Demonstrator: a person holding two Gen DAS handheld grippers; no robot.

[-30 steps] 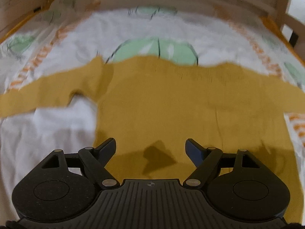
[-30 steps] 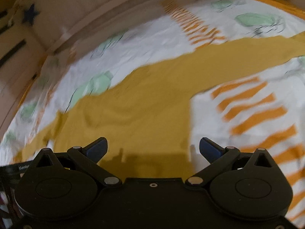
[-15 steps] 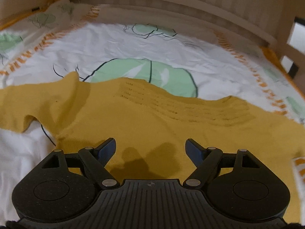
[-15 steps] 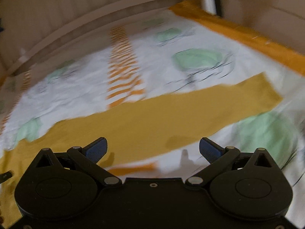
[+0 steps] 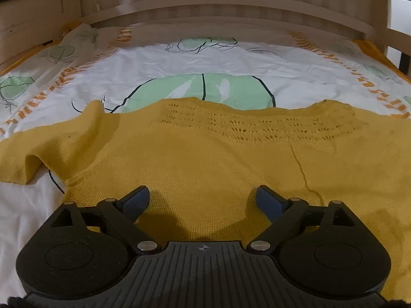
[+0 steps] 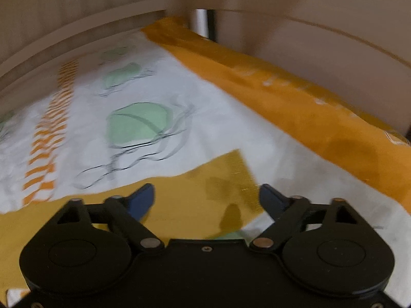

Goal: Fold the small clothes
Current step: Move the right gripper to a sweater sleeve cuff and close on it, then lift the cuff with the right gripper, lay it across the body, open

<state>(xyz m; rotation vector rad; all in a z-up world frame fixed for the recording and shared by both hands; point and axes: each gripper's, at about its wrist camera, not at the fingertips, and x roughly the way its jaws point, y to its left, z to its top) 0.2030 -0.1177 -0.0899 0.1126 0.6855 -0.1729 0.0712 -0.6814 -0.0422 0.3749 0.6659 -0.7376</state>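
A small yellow sweater [image 5: 205, 159] was laid flat on a bed sheet [image 5: 231, 61] with green and orange shapes, inside a wooden frame [image 5: 231, 7]. The left gripper [image 5: 203, 200] was held low over the sweater's body, its jaws wide apart and empty. The right gripper [image 6: 206, 197] was held over the sleeve end [image 6: 226, 177], jaws also spread with nothing between them. The knit looked soft, light and floppy, so the sleeve end could best be pinched. No words or labels could be read.
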